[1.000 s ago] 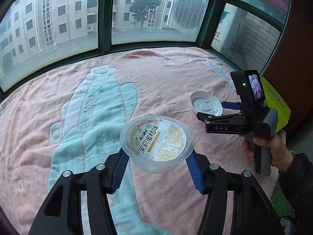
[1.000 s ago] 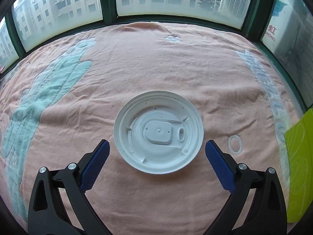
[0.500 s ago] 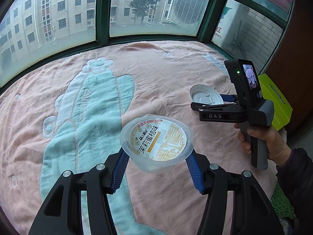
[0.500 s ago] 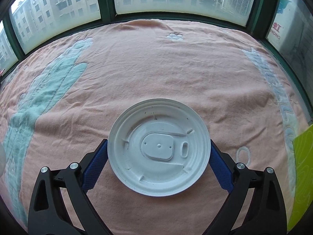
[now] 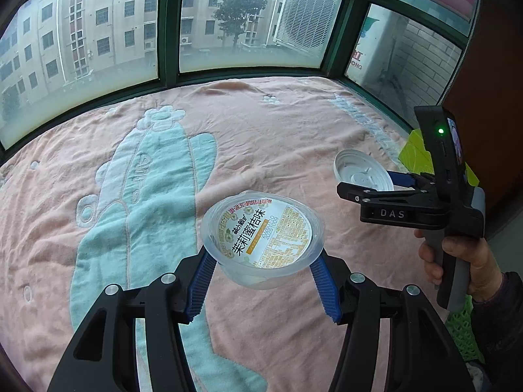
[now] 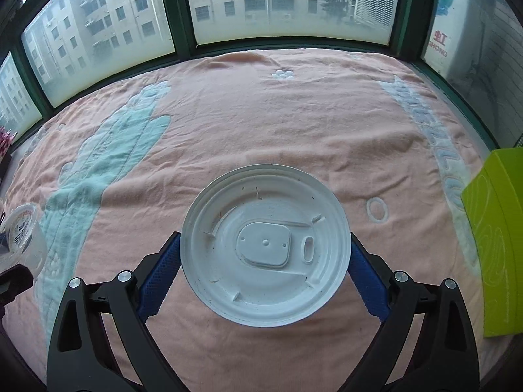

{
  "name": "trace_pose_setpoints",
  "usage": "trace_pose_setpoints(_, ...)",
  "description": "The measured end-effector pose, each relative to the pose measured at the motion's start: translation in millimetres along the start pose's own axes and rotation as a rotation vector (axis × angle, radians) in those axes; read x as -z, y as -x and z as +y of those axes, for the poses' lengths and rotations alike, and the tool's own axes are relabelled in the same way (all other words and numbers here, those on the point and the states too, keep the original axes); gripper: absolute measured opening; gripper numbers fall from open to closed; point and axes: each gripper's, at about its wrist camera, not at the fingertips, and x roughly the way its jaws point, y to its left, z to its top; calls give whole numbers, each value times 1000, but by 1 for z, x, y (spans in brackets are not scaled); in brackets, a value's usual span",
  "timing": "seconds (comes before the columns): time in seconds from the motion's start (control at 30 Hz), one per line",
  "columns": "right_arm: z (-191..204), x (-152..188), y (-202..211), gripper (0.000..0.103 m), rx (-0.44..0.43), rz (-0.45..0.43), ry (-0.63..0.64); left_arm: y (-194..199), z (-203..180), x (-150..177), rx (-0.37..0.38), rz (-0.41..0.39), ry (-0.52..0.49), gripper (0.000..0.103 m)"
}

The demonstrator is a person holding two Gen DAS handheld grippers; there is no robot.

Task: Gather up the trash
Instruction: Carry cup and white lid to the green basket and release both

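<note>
Left wrist view first: I have my left gripper [image 5: 263, 269] angled down over the blanket [image 5: 98, 196], its blue pads pinching a clear plastic cup [image 5: 261, 245] by the sides, just under the rim. The cup sits level between the pads, its printed foil seal facing up, lifted clear of the pink cloth with the pale green pattern. Further right in the same view my right hand [image 5: 457, 261] wraps the grey handle of the other tool, which points toward the window [image 5: 245, 16] and tilts down.

From the right wrist view, my right gripper [image 6: 264, 261] is closed on a round white lid [image 6: 264, 245]. The pads press its left and right edges, and the lid lies almost flat between them, hollow side up, raised off the blanket. A lime-green box [image 6: 497, 228] stands at the right edge of the blanket, apart from the lid.
</note>
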Motion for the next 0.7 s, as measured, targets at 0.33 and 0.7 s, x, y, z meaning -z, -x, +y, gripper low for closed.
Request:
trace_pose_setpoints(0.33, 4, 44, 81, 93, 38, -71, -42, 34, -25, 13, 32, -45, -11, 55)
trace_pose_setpoints(0.7, -12, 110, 162, 93, 80, -137, -165, 63, -61, 33, 65, -86, -50, 55)
